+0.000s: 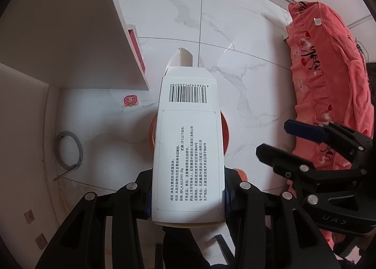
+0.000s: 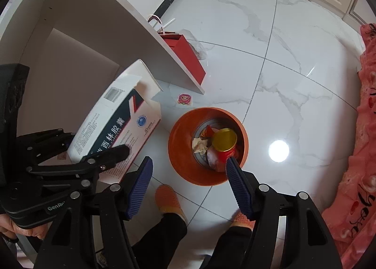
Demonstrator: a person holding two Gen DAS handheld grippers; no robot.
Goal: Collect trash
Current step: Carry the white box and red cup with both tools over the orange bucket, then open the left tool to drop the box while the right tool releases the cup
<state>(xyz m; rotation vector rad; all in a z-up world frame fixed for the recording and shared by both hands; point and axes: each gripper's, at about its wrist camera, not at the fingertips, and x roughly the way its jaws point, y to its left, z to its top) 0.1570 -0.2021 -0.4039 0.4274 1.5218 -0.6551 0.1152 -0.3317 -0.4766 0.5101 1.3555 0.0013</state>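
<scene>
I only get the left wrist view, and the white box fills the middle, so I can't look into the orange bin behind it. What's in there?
Observer: The right wrist view looks into the orange bin. A red can with a gold lid sits among crumpled wrappers.
Operator: Is the box's other face plain too?
Observer: No, that side of the box is dark blue and white, with large characters and a round logo.
Operator: What is the red thing by the shelf panel?
Observer: A red paper bag with white handles.
</scene>
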